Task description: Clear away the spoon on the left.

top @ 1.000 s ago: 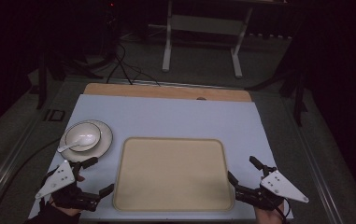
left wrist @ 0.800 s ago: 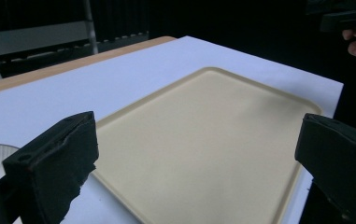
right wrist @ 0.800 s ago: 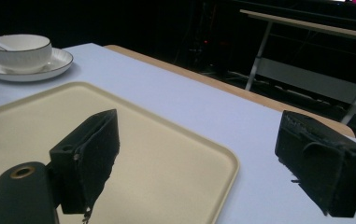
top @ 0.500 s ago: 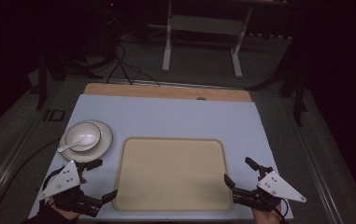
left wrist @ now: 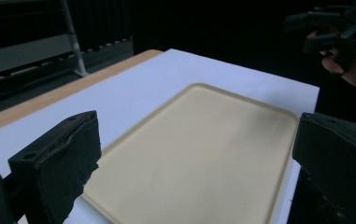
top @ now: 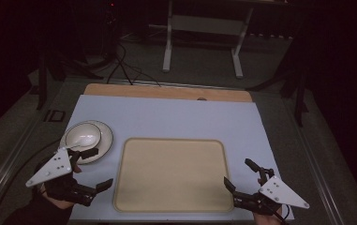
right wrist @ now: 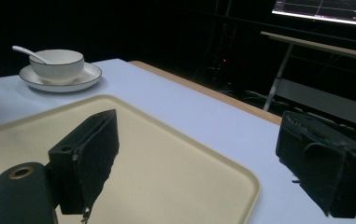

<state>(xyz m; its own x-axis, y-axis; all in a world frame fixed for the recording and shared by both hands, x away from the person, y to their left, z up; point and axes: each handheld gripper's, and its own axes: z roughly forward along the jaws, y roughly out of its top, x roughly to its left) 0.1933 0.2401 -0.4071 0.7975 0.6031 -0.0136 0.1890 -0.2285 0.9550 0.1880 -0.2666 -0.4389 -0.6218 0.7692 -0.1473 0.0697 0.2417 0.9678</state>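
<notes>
Since 1 second ago I have drawn both tongs back from the flat beige rectangular plastic tray (top: 174,174). My left gripper (top: 95,169) hangs off the tray's left edge, my right gripper (top: 241,176) off its right near corner, both spread wide, gripping nothing. The white ceramic bowl (top: 83,136) with its spoon on a saucer sits beyond the tray's left far corner.

Your tray (top: 174,173) lies on the desk (top: 176,115). Left of the tray and a little behind it sits a saucer (top: 102,143), with a bowl (top: 83,136) on it and a spoon (top: 78,143) in the bowl.
</notes>
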